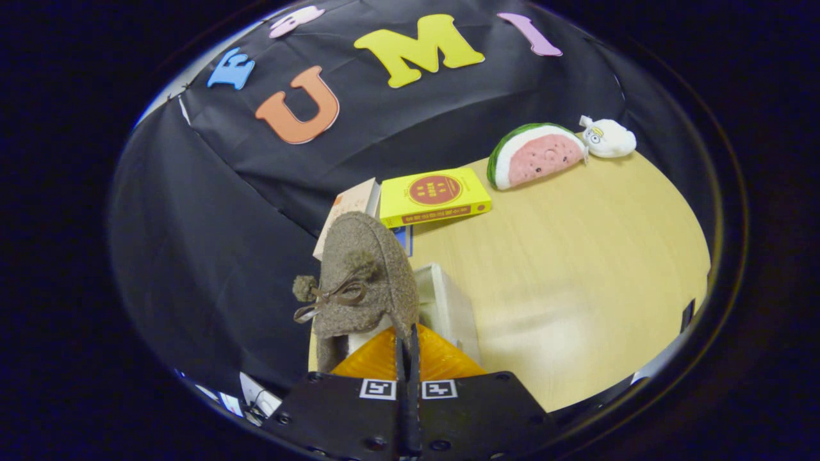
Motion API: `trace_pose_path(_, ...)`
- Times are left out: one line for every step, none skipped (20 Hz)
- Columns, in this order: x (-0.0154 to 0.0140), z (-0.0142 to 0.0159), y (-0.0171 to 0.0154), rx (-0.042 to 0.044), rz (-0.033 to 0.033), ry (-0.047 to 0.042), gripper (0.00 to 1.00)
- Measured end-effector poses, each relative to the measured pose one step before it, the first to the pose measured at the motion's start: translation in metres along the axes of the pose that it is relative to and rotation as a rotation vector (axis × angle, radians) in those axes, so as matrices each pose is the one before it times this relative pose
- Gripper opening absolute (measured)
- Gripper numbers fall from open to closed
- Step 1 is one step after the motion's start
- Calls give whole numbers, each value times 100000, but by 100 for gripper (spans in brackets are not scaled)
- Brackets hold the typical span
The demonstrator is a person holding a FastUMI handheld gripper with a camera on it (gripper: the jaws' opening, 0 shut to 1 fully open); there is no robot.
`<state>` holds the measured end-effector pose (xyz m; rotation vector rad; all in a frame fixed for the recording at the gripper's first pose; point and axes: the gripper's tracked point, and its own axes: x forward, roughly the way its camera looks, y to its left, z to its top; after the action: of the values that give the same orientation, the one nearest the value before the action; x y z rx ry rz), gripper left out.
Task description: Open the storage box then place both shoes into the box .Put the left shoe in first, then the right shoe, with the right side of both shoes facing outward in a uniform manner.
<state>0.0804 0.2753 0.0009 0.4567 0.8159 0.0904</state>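
Observation:
A brown fuzzy shoe (362, 275) with a bow and two pom-poms hangs just ahead of my fingers, toe pointing away from me. My gripper (407, 342) is shut on the shoe's rear rim, the fingers pressed nearly together with the rim's edge pinched between them. A white storage box (445, 304) stands on the wooden table (576, 256) right behind and to the right of the shoe, and the shoe hides most of it. I cannot tell whether the box is open.
Beyond the shoe lie a yellow book (434, 195) and a pale book (352, 205) near the booth wall. A watermelon-slice plush (538, 153) and a small white plush (608, 137) sit at the table's far side.

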Motion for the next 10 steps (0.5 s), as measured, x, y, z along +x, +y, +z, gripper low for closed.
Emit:
trace_pose_path(403, -455, 26, -328, -1249, 232, 0)
trace_pose_path(436, -440, -125, -376, -1489, 443, 0)
trace_pose_path(451, -501, -221, -297, -1422, 709, 0)
trace_pose_path(400, -507, -201, -42, -1429, 640, 0)
trace_pose_path(440, -524, -260, 40, -1378, 768, 0)
trace_pose_path(373, -415, -267, -168, -1356, 680, 0)
trace_pose_path(346, -317, -351, 104, -1588, 242, 0)
trace_pose_path(350, -274, -345, 299, -1769, 192, 0)
trace_pose_path(321, -392, -352, -48, -1840, 740, 0)
trace_pose_path(166, -231, -169, -209, -1204, 746, 0)
